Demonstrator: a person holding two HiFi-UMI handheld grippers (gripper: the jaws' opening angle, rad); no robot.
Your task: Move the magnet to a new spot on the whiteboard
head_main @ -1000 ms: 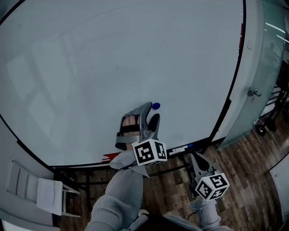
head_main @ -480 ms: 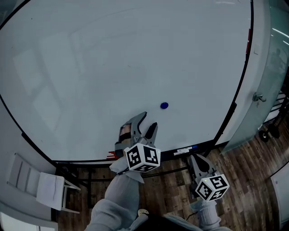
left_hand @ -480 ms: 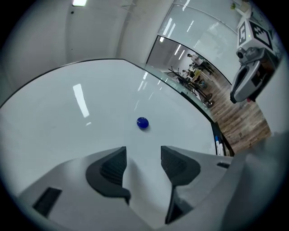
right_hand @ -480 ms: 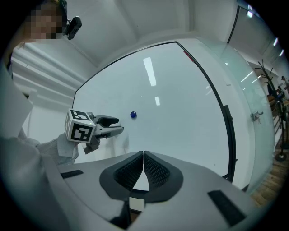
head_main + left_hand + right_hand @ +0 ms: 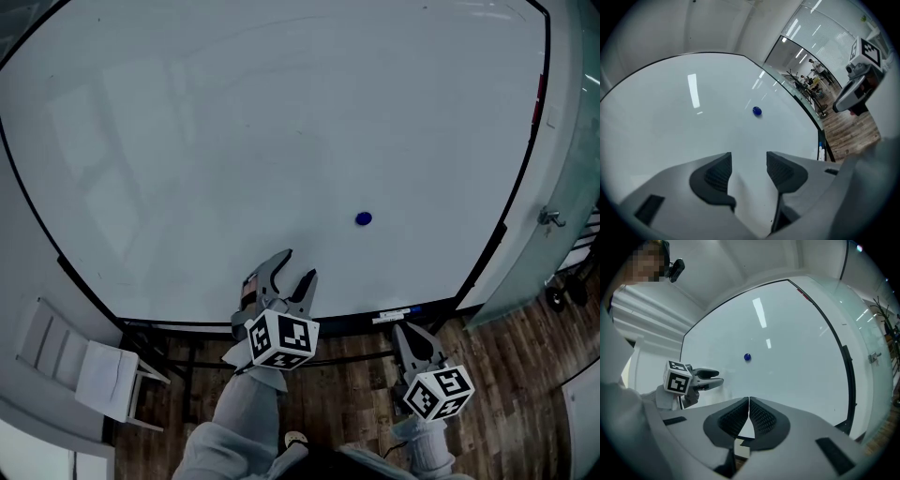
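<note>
Left claw (image 5: 749,161) is open and empty: its two jaws stand apart with only bare whiteboard (image 5: 234,141) between them. It hangs near the board's lower edge, pointed up and to the right. Right claw (image 5: 749,401) is closed, pads pressed together on nothing, and is held low, below the board's bottom rail and well away from the work.

Neither claw touches the magnet (image 5: 364,218), a small blue disc that sits alone on the lower right part of the board. It lies above and to the right of the left claw, with clear white surface all round it. In the left gripper view it shows ahead of the jaws and a little right of their line, apart from them.

As to progress, the magnet is stuck to the board and nothing holds it. An open, empty claw close by would fit a release just made, in which case the move is done and only lowering the arms is left. These pictures alone do not prove that. If this is the old spot, the whole job remains: reach, grip, lift off, set down elsewhere
</note>
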